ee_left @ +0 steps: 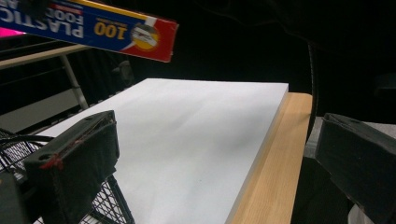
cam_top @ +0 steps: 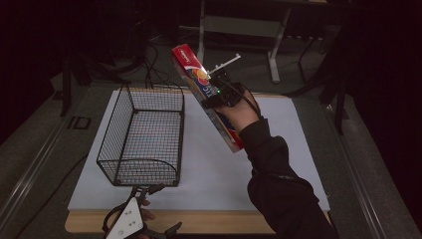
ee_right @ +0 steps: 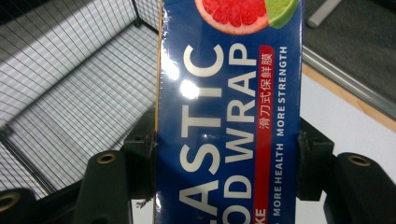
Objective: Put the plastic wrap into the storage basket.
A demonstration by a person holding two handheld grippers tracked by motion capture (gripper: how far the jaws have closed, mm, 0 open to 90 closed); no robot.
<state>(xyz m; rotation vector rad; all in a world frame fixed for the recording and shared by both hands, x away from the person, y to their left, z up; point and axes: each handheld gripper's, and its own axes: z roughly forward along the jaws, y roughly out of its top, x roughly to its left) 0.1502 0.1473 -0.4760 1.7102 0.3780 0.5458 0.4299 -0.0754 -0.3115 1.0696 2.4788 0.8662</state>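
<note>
Our right tool [cam_top: 217,92] clamps the plastic wrap box [cam_top: 209,99] across its narrow width, mid-length — lifted above the worktop's [cam_top: 298,149] far edge, beside the wire basket [cam_top: 142,134]. Light, stiff, glossy; likely slippery. Left tool [ee_left: 219,154] gapes empty.

High view: above, looking forward and down on table [cam_top: 298,164]. Right gripper view: very close on box [ee_right: 224,121], basket [ee_right: 70,70] behind. Left gripper view: low across table; box shared.
</note>
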